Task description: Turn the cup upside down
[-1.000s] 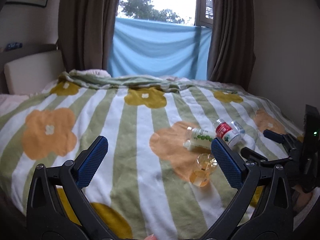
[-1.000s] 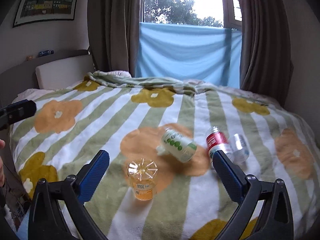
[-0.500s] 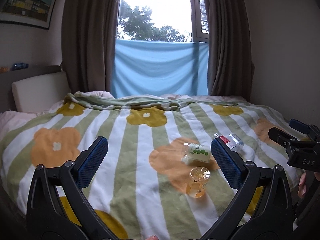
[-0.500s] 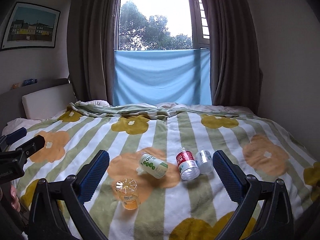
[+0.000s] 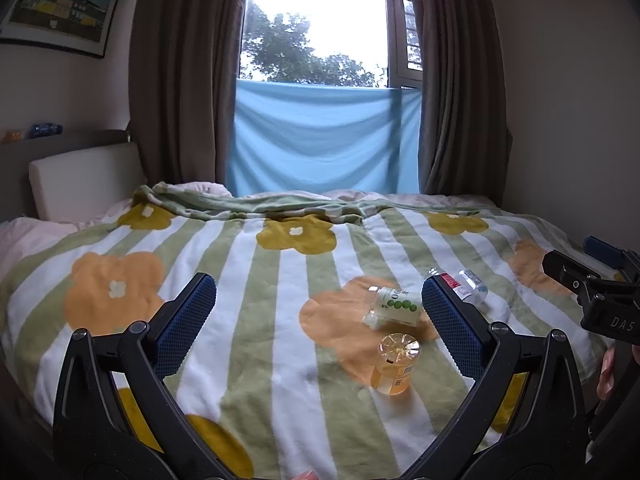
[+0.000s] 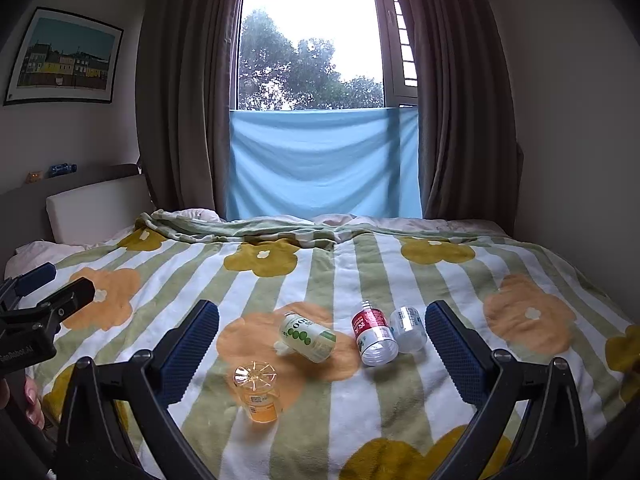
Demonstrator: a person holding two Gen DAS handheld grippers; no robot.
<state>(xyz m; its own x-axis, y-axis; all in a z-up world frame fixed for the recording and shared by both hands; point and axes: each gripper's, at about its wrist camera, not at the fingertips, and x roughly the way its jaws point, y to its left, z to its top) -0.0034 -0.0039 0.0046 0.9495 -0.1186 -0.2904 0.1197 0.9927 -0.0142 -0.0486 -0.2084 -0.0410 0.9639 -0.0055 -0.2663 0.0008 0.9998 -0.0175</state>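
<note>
- Standing on the flowered blanket (image 6: 400,396), base up: one orange cup (image 6: 258,394), held by nothing.
- Lying just beyond it: green-label bottle (image 6: 308,338), red-label bottle (image 6: 372,336), clear bottle (image 6: 408,328).
- Left gripper (image 5: 316,328): jaws wide, empty.
- Right gripper (image 6: 320,344): jaws wide, empty.

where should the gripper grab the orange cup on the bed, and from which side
Grip the orange cup across its smooth side wall, about mid-height, coming in level from the near side with the right gripper. It stands on the blanket with its ribbed end up, apart from the green-dotted bottle behind it, so the near side is unobstructed. The soft bedding may let it tip.
</note>
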